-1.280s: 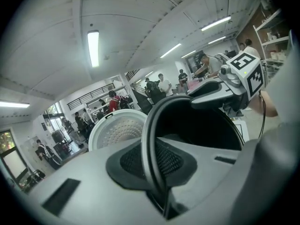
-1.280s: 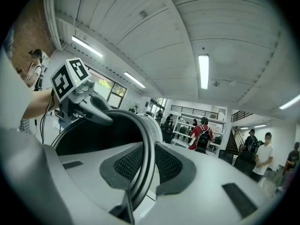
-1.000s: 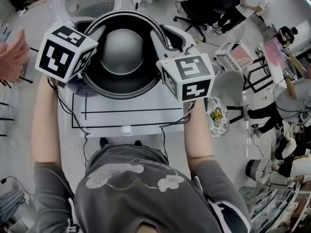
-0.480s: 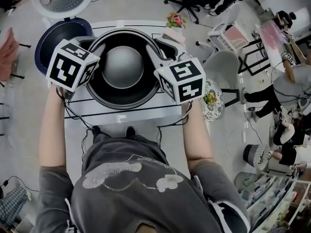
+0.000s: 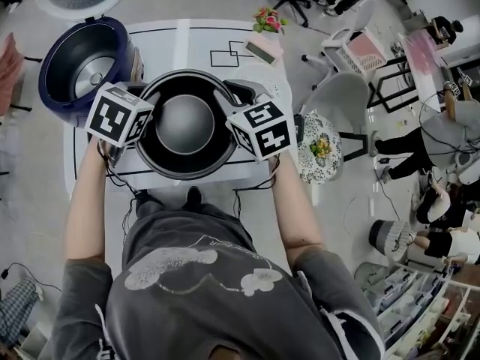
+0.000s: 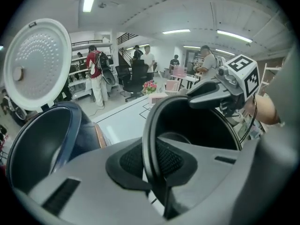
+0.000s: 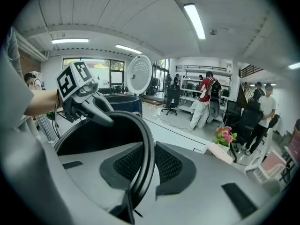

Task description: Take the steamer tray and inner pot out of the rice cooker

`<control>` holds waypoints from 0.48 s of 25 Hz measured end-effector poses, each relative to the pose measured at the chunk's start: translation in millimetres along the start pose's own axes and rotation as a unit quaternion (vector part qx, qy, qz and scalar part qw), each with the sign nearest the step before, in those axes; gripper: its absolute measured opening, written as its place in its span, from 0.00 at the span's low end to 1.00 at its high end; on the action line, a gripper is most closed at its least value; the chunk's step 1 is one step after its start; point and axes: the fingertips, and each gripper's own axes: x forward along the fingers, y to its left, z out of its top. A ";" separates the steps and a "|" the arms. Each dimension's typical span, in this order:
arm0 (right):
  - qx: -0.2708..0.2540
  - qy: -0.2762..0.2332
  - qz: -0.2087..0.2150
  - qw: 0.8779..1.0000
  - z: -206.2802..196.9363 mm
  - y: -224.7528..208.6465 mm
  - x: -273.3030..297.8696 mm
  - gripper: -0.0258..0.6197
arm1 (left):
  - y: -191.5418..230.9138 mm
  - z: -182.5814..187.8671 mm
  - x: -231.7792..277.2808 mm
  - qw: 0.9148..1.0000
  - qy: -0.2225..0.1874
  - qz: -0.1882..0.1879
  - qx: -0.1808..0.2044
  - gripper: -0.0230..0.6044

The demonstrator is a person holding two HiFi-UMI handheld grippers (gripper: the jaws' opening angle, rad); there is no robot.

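Inner pot (image 5: 184,126), black round metal, had sunk low over the white table's (image 5: 195,43) near edge, clear of the dark blue rice cooker (image 5: 82,66) at its far left corner. My left tongs (image 6: 152,158) and right tongs (image 7: 147,165) pinched its rim, so only setting down remained.

The white desk (image 5: 180,43), marked with black outlines, is carrying a dark blue rice cooker (image 5: 79,70), which is standing open at its far left corner. A pink box (image 5: 264,49) is lying near the far right corner, with flowers (image 5: 267,19) sitting just beside it at the far edge.
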 end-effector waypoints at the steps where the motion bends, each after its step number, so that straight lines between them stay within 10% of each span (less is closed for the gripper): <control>1: 0.002 0.004 0.002 1.000 -4.5 0.0 2.6 0.19 | -0.5 -3.6 3.9 1.000 0.004 -0.003 -0.004 0.11; 12: 0.011 0.037 0.019 0.999 -36.9 -1.3 26.8 0.19 | -0.5 -32.7 36.0 0.999 0.021 -0.025 -0.043 0.12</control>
